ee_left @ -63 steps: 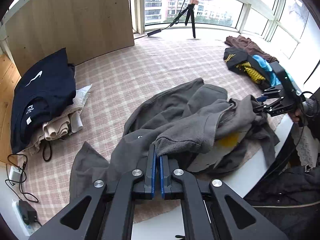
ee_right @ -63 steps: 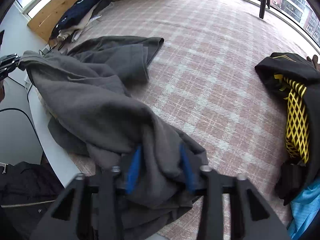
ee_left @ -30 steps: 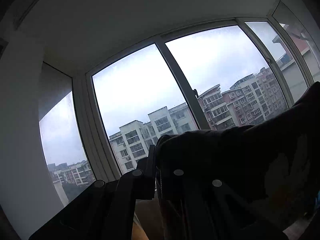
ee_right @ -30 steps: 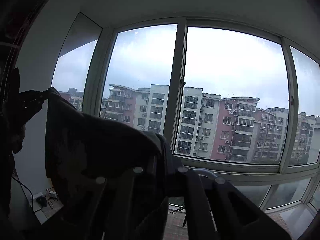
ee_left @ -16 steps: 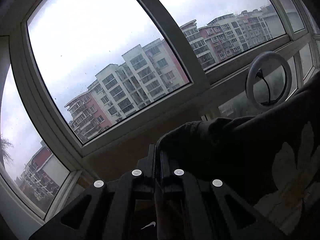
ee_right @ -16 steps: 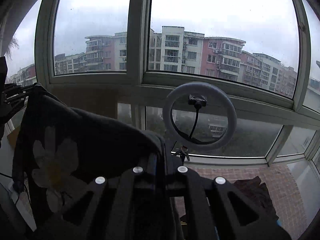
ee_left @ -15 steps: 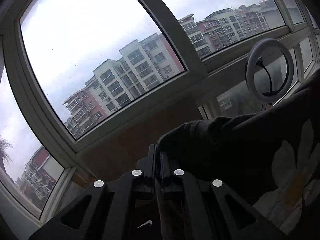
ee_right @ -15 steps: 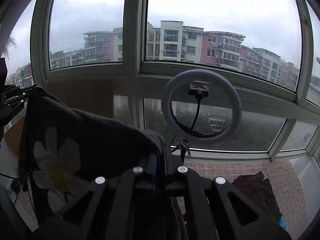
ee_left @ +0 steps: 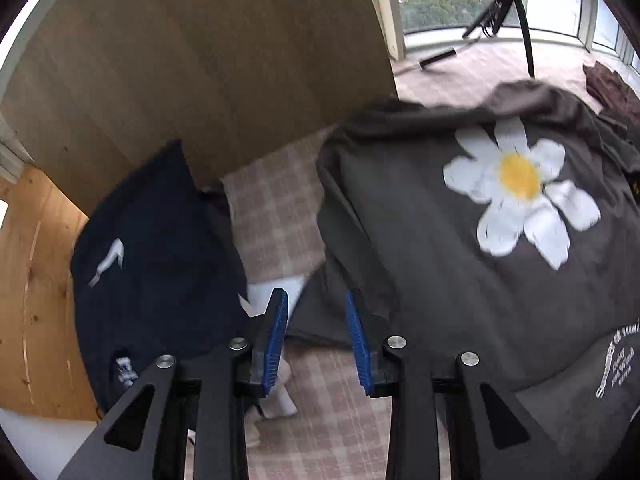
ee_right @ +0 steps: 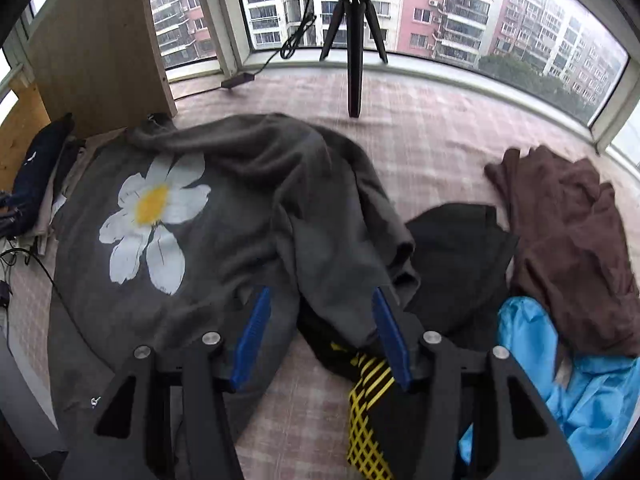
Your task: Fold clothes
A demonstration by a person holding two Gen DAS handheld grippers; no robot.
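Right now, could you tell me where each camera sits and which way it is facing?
Left wrist: on the open left gripper, facing down at the grey daisy sweatshirt and navy folded stack; only its own fingers show.
Right wrist: on the open right gripper, facing the sweatshirt, tripod and windows; only its own fingers show.
Shared: the sweatshirt, navy stack and tripod.

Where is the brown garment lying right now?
In the right wrist view, the brown garment lies far right on the checked mat, just above the blue garment.
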